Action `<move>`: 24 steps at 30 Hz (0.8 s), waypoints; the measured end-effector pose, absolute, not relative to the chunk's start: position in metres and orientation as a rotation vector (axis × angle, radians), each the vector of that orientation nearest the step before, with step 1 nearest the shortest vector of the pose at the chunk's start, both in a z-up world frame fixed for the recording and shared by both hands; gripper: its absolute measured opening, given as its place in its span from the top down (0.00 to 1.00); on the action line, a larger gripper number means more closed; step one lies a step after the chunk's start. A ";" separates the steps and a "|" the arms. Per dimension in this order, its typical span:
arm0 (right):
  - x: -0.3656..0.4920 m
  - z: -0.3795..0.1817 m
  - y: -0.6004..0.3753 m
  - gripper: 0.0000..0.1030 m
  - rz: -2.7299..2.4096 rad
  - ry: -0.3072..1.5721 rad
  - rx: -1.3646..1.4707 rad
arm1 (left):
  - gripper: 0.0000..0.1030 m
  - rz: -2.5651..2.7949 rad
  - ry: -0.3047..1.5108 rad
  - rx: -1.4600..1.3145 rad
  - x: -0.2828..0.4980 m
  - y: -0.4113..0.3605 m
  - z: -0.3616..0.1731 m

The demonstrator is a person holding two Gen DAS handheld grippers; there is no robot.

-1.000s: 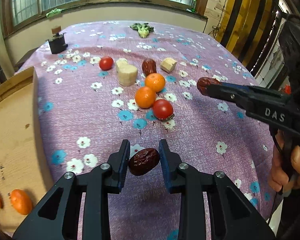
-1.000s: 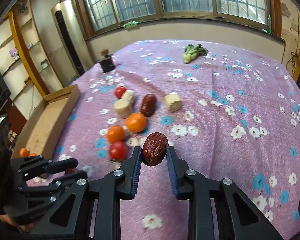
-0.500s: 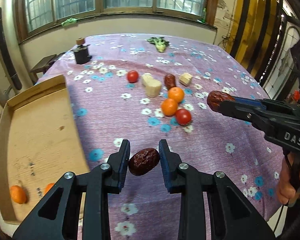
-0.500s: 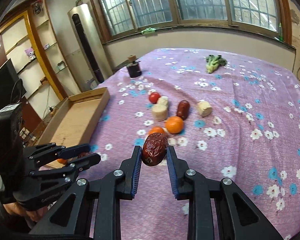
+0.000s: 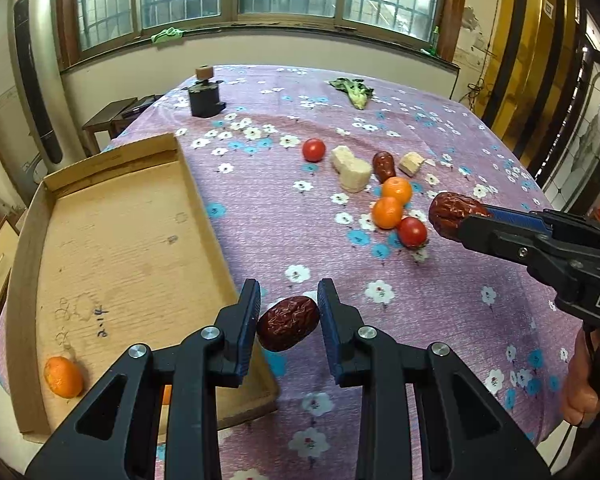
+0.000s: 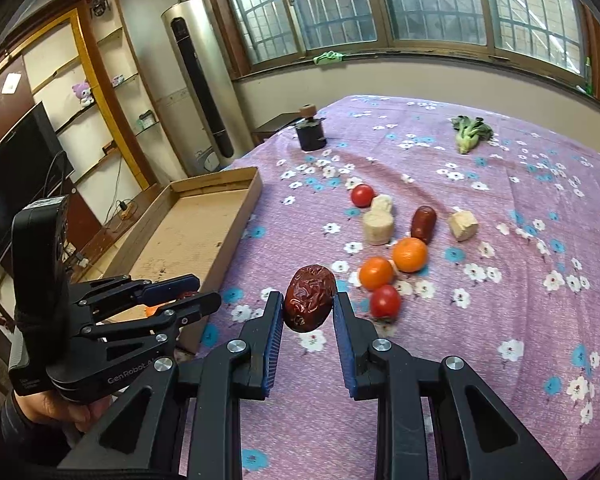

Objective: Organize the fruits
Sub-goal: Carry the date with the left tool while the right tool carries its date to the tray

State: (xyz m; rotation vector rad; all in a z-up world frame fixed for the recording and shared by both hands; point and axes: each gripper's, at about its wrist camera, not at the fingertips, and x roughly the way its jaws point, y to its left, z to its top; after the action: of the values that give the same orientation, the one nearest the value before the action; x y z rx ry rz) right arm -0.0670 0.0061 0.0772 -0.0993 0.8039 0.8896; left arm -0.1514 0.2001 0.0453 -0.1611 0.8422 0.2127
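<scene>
Wrinkled dark-red date [image 5: 287,322] pinched between left gripper [image 5: 288,315] pads, held above table edge just right of cardboard tray [image 5: 112,240] near corner. Second red date [image 6: 309,303] clamped in right gripper [image 6: 307,314], raised over purple floral tablecloth [image 6: 480,320]. Two mandarins [image 5: 63,376] in tray's near corner. On cloth, well apart from tray: two tomatoes [image 6: 385,301], two oranges [image 6: 409,254], another date [image 6: 423,224], pale chunks [image 6: 377,227]. Green vegetable [image 6: 469,131] and dark jar [image 6: 310,134] at far end.
</scene>
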 end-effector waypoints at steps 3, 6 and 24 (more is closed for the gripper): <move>-0.072 0.079 0.016 0.75 0.906 0.801 -0.112 | 0.74 0.232 0.843 -0.173 -0.156 0.210 0.044; -0.075 0.080 0.029 0.75 0.933 0.803 -0.118 | 0.74 0.252 0.840 -0.181 -0.161 0.220 0.044; -0.104 0.075 0.115 0.75 1.107 0.821 -0.181 | 0.74 0.407 0.822 -0.246 -0.195 0.296 0.042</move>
State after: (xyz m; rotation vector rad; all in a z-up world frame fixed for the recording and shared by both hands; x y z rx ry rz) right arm -0.1039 0.1152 0.0754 -0.1810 0.8207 1.1070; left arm -0.1950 0.2964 0.0421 -0.2459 0.8225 0.4071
